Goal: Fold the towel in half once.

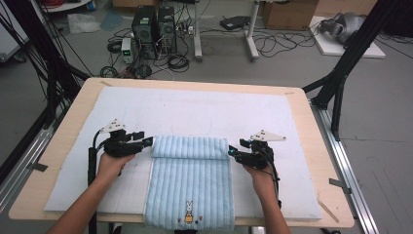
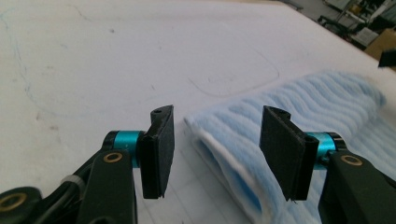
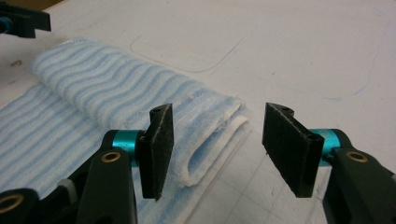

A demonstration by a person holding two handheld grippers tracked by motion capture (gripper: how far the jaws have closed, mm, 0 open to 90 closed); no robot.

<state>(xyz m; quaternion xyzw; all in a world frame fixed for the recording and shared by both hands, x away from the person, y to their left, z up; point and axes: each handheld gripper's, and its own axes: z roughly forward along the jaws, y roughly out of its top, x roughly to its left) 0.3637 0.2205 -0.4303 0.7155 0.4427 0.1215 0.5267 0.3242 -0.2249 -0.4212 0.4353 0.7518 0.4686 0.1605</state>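
At the near edge of the table [image 1: 68,161], a person's forearms reach in from below, each hand gripping a two-jaw tool beside a light-blue striped towel [image 1: 190,190] whose rabbit emblem [image 1: 188,212] hangs toward the front edge. Spread lengthwise down the middle of a white padded mat [image 1: 204,109], the towel has its far end folded back over itself into a thick band, apparently the first fold of a tidy-up. Left tool [image 1: 148,141] sits at the band's left end and right tool [image 1: 231,152] at its right end, a mirrored placing that would keep the fold square across its width. Both tools are released: seen along the left tool [image 2: 217,154], the dark pads stand apart with the folded edge lying between them, untouched, while along the right tool [image 3: 217,151] the doubled corner of the cloth rests on the mat between the parted pads, also unpressed. That stance suggests the fold is set down and the hands are free for a fresh hold. Beyond the table, computer towers [image 1: 155,29], tangled cables and cardboard boxes [image 1: 290,13] crowd the grey floor.
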